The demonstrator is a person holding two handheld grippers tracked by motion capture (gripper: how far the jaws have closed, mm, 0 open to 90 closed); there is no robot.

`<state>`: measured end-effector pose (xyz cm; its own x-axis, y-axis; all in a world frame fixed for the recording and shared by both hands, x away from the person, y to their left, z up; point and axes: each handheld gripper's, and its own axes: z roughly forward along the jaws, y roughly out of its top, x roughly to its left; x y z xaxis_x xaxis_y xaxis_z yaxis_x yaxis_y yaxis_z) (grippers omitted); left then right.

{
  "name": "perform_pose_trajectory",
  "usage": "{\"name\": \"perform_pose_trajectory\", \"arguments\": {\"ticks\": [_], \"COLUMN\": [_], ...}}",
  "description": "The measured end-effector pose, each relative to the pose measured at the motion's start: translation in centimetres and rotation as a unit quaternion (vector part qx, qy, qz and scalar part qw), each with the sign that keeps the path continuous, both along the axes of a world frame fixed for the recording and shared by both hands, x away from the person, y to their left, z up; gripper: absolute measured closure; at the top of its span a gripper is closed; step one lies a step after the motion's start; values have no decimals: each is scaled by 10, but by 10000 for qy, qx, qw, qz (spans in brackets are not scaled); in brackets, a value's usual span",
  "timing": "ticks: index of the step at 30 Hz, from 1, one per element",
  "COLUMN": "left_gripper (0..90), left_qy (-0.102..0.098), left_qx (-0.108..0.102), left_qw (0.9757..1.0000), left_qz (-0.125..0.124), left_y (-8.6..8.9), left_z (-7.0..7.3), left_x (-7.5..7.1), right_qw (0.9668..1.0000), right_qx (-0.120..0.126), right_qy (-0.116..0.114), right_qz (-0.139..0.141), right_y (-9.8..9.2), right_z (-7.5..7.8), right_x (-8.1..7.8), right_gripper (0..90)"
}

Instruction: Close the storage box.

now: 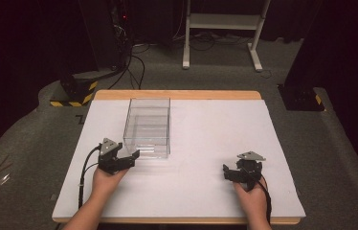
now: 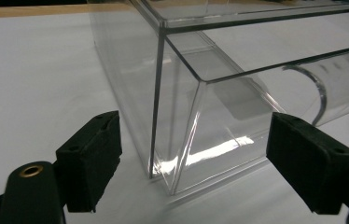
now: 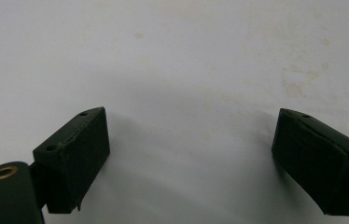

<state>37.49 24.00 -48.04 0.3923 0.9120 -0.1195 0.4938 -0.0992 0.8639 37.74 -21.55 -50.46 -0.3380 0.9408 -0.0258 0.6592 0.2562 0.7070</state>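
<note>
- The clear box (image 1: 147, 127) stands on the table (image 1: 206, 187), toward its far left.
- Just before the box's near left corner, the left gripper (image 1: 130, 158) is spread; closing carelessly could shove or tip it.
- Well right of the box, the right gripper (image 1: 227, 172) gapes, empty.

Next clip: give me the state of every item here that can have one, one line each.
Clear plastic rectangular box: upright on the white table surface, open at the top, nothing visible inside.
Left gripper: jaws open, at the box's near corner, pads apart from it.
Right gripper: jaws open, nothing between them, over bare white surface.
</note>
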Motion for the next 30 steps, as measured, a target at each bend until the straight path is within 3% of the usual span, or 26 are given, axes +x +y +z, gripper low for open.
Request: {"name": "perform_pose_trajectory", "arguments": {"ticks": [15, 20, 30], "left_gripper": [179, 178, 178], "left_qy": [-6, 25, -8], "left_qx": [-199, -75, -135], "left_qw": [9998, 10000, 9999], "left_qz": [34, -6, 107], "left_y": [-1, -5, -8], "left_z": [-5, -4, -4], "left_x": [12, 16, 23], "right_qw": [10000, 10000, 10000], "right_qx": [3, 3, 5], "right_qy": [2, 2, 3], "right_qz": [0, 0, 0], "right_y": [0, 0, 0], "right_z": [0, 0, 0], "right_x": [0, 0, 0], "right_gripper": [108, 108, 108]}}
